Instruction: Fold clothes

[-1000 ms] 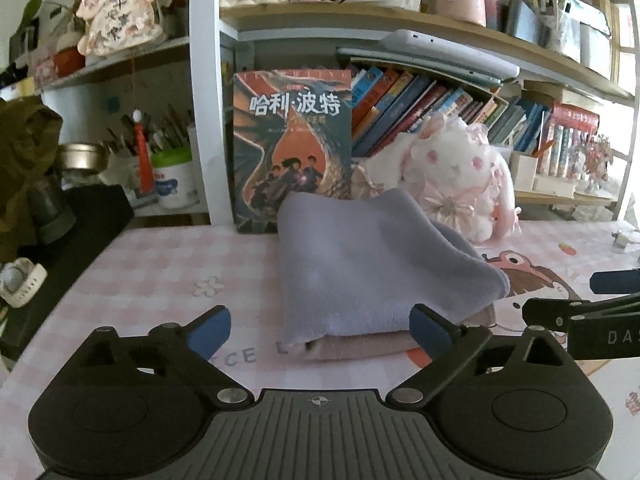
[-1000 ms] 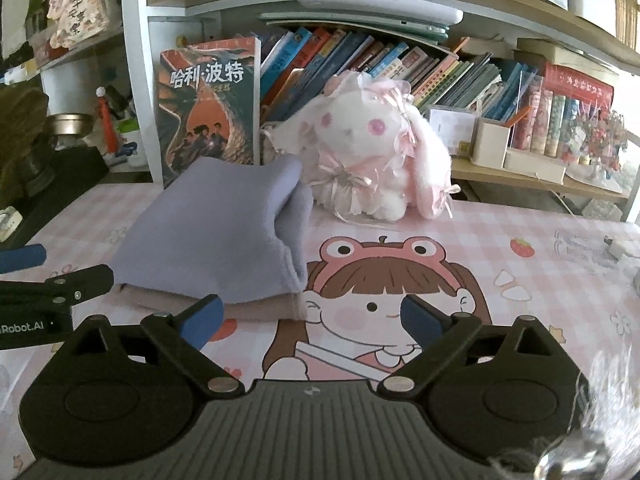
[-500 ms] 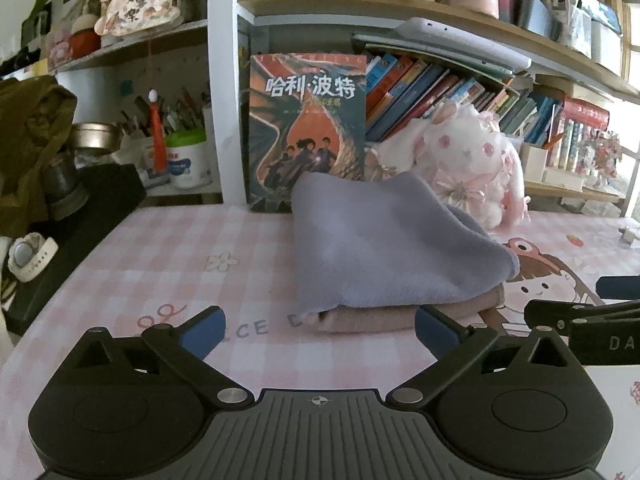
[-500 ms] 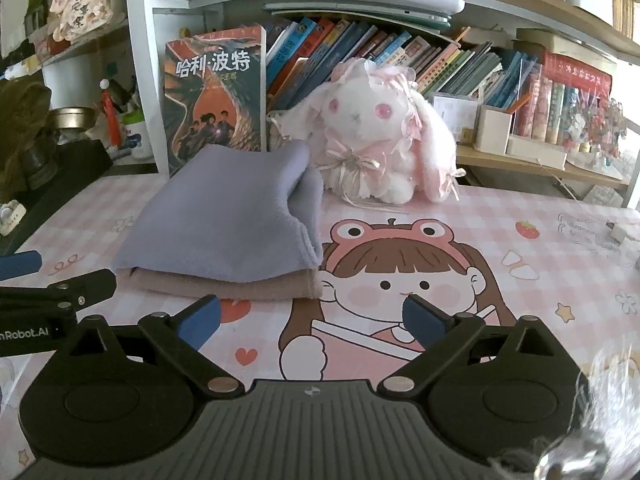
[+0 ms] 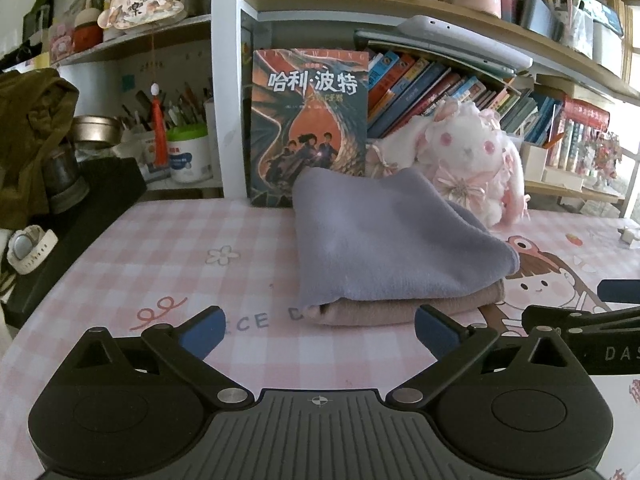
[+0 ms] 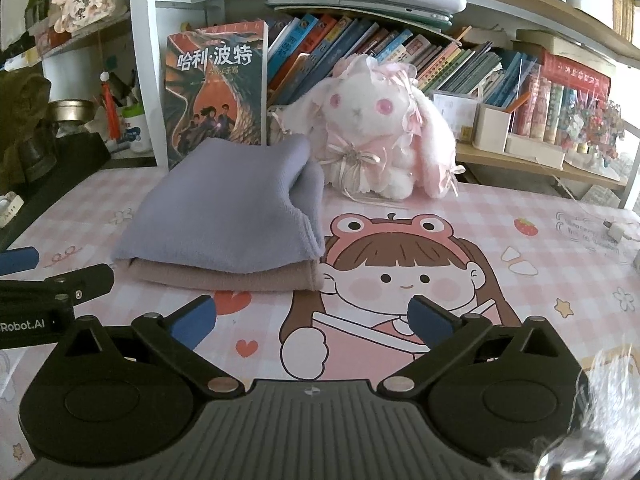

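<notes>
— Both tools first: left gripper (image 5: 318, 330) has its blue pads spread wide with nothing between them. Right gripper (image 6: 312, 320) is empty too, its jaws opening to their widest over the printed mat.

— And the clothes?

— Just beyond the fingertips, on the pink checked table mat (image 5: 160, 264). Two folded pieces in one stack: a lavender garment (image 5: 384, 248) on top, a beige garment (image 5: 400, 308) under it, only its near edge showing. From the left wrist view the stack sits ahead and slightly right; from the right wrist view it lies ahead and to the left. Neither tool touches it.

— How would it handle?

— Soft, light, limp knit or fleece, I'd judge. Nothing fragile, but the layers could slide apart. I'd take hold at the near corners, pinching each layer through its thickness.

— Behind it?

— An upright book (image 5: 310, 124) at the far left of the stack, a plush rabbit (image 6: 380, 132) at its far right, then shelves (image 5: 400, 4) of books.
</notes>
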{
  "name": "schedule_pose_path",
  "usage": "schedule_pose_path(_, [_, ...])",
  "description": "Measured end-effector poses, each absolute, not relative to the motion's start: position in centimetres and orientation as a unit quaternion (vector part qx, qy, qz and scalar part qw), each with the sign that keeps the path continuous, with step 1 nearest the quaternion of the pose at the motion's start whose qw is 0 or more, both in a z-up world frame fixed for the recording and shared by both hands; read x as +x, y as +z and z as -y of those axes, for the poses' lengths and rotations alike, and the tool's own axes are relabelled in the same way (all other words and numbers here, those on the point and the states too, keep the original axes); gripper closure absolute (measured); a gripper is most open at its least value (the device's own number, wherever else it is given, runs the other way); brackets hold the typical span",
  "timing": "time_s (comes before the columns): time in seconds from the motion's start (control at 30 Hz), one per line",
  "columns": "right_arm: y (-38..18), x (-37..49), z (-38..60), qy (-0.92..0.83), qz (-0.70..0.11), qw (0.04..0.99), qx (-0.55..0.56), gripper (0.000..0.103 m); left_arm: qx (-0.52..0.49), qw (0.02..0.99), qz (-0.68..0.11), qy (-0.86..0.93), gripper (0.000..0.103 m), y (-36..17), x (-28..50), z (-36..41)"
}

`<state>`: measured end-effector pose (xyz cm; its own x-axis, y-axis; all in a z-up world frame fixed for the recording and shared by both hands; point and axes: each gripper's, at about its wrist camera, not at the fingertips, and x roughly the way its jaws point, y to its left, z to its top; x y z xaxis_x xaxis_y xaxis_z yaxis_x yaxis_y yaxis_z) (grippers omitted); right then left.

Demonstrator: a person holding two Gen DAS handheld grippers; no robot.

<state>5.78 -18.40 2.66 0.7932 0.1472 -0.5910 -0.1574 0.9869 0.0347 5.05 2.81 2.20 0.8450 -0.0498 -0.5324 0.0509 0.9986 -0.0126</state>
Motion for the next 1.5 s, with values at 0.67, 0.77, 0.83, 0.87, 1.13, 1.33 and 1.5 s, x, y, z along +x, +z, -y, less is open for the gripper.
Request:
schedule_pose_path(0.67, [2.42,5.93,18.25,0.078,-0.318,0.945,-0.004,0.0,-0.006,0.958,-0.285,-0.026,0.001,1.95,5.29,-2.65])
schedule_pose_path(0.77, [2.43,5.95,18.22,0.079,-0.318,0.945,-0.006,0.0,-0.007,0.958,-0.286,-0.027,0.001,1.93,5.26,-2.62])
schedule_pose_path(0.83, [2.41,5.97,18.19,0.079,-0.319,0.945,-0.005,0.0,-0.007,0.958,-0.286,-0.029,0.001,1.9,5.25,-2.62])
schedule_pose_path(0.87, [2.41,5.97,18.19,0.079,-0.319,0.945,-0.004,0.0,-0.007,0.957,-0.287,-0.029,0.001,1.89,5.31,-2.68])
schedule_pose_path(1.13, [2.36,6.0,18.1,0.078,-0.32,0.944,-0.005,0.0,-0.009,0.957,-0.29,-0.027,0.001,1.79,5.4,-2.74])
schedule_pose_path(1.33, [2.3,6.03,18.09,0.079,-0.321,0.944,-0.006,0.0,-0.017,0.955,-0.296,-0.028,0.001,1.69,5.57,-2.89])
schedule_pose_path(1.5, [2.21,6.02,18.02,0.079,-0.323,0.943,-0.006,0.0,-0.026,0.951,-0.307,-0.028,0.0,1.42,5.81,-3.18])
